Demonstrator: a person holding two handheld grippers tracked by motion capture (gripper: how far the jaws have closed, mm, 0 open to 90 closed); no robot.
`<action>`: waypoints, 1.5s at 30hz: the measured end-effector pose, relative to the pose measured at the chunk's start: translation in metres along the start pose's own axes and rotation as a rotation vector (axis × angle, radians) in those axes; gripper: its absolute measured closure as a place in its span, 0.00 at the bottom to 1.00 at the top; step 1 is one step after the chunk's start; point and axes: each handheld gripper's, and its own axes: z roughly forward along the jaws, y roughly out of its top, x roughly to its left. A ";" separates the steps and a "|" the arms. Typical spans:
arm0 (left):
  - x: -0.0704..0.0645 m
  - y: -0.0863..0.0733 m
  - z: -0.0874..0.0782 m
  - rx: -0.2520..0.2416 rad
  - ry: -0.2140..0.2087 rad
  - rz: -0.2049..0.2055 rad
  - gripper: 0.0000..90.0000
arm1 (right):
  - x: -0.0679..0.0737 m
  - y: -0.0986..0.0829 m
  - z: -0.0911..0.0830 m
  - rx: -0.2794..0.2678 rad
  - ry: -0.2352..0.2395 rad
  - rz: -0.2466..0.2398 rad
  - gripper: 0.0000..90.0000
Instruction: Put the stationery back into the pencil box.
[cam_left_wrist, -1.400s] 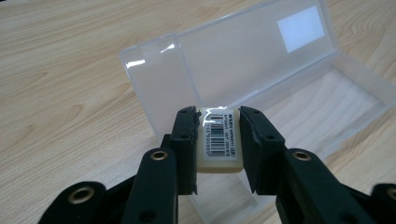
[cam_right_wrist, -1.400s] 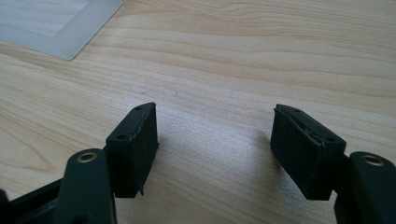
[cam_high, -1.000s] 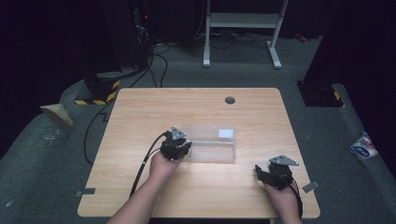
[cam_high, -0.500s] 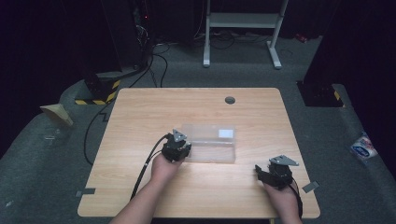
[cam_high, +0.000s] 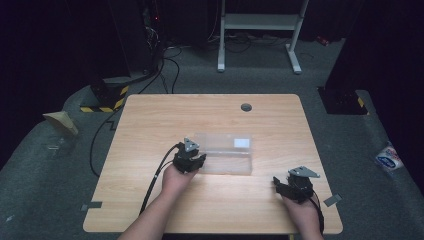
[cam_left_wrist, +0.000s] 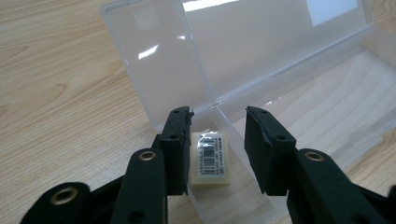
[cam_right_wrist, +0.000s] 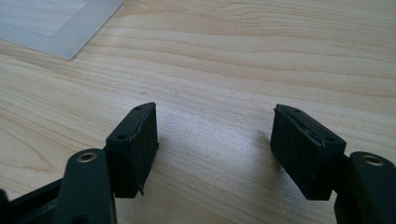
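A clear plastic box (cam_high: 225, 152) lies open mid-table, its lid (cam_left_wrist: 243, 42) tipped back and its base (cam_left_wrist: 327, 93) towards me. A cream eraser (cam_left_wrist: 211, 158) with a barcode label rests in the near-left end of the base. My left gripper (cam_left_wrist: 217, 116) hovers open over that end of the box (cam_high: 189, 159); the eraser sits just beside the left jaw, and the right jaw stands well apart from it. My right gripper (cam_right_wrist: 215, 116) is open above bare wood near the table's front right (cam_high: 295, 184). A corner of the box (cam_right_wrist: 56, 23) shows at its upper left.
The wooden table (cam_high: 150, 125) has a dark cable hole (cam_high: 246, 107) near its far edge. On the floor are a white stand (cam_high: 260, 22) behind the table, a yellow-and-black base (cam_high: 105, 97) at the left and a small packet (cam_high: 389, 159) at the right.
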 end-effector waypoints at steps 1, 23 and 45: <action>0.000 0.000 0.000 -0.001 0.000 0.000 0.67 | 0.000 0.000 0.000 0.000 0.000 0.001 0.35; 0.038 -0.018 -0.042 -0.058 -0.018 -0.061 0.51 | 0.000 0.000 0.000 0.000 -0.002 0.002 0.35; 0.096 -0.079 -0.080 0.017 0.043 -0.092 0.38 | 0.001 0.000 0.000 -0.002 -0.011 0.006 0.35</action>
